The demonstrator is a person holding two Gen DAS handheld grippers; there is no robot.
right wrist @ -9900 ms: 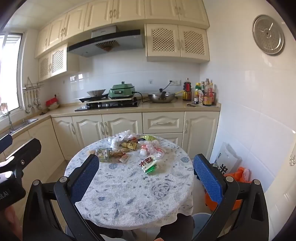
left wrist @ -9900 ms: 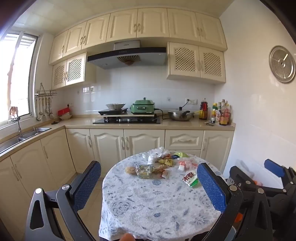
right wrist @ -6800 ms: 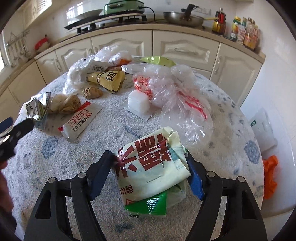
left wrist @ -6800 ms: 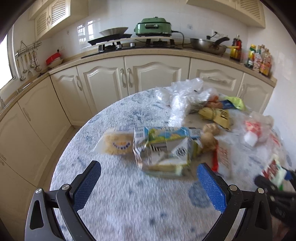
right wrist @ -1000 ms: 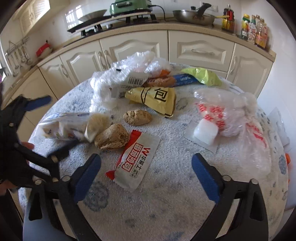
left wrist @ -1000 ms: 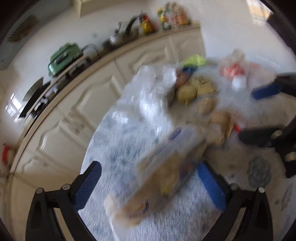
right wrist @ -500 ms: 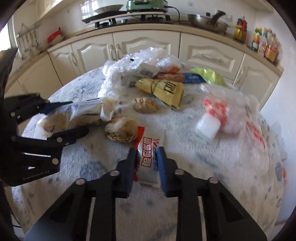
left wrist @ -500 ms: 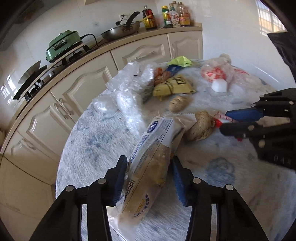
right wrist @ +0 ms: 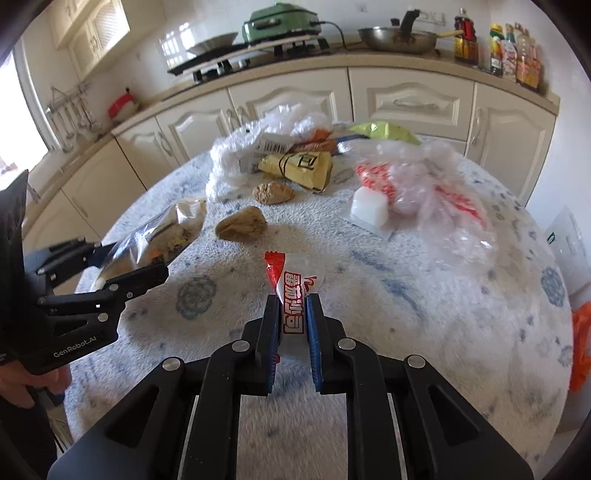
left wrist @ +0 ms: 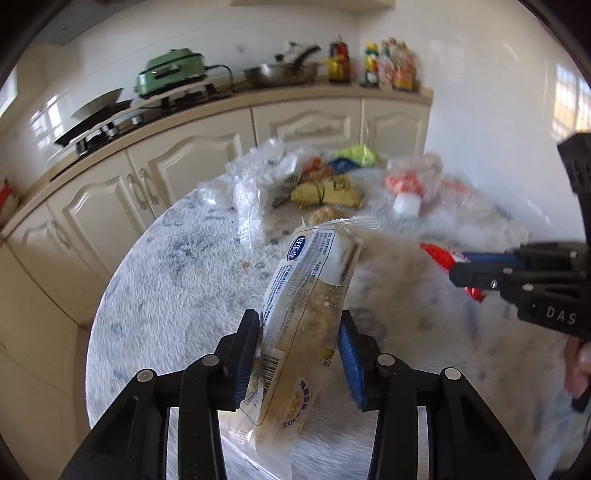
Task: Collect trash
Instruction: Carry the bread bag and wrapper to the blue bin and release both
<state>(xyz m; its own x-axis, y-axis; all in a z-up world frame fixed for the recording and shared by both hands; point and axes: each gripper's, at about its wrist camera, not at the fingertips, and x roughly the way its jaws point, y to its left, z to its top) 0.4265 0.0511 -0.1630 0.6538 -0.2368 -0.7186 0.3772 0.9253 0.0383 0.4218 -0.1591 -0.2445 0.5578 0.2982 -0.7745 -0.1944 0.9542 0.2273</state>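
Two grippers are both busy over the round table point(right wrist: 461, 306). Left gripper point(left wrist: 299, 354) has its blue pads pressed against the sides of a clear snack bag point(left wrist: 310, 302), lifted and tilted so its top leans away toward the far side; inside the bag sits a brownish, crumbly food mass, filling the lower half. From the right wrist view the same bag point(right wrist: 155, 240) juts out from the left gripper point(right wrist: 125, 264) above the table's left edge. Right gripper point(right wrist: 291, 328) is pinched almost closed on a red-and-white wrapper point(right wrist: 295, 288), which stands up between the pads with its red end pointing away; it looks flat, and I cannot tell if anything is in it.

Just beyond the wrapper lie two brown lumps on the cloth, one nearer point(right wrist: 242, 223) and one farther point(right wrist: 273, 192), apart from each other. Behind them a yellow packet point(right wrist: 299, 166) lies flat, touching a crumpled clear plastic bag point(right wrist: 236, 155) that carries a barcode label. Right of these, a white block point(right wrist: 369, 210) sits on a clear sheet, beside a thin plastic bag with red print point(right wrist: 424, 192) spread loosely across the table. A green packet point(right wrist: 384, 131) rests at the far rim.

Along the back wall, a green cooker point(right wrist: 280, 18) and a pan point(right wrist: 399, 38) stand on the kitchen worktop.
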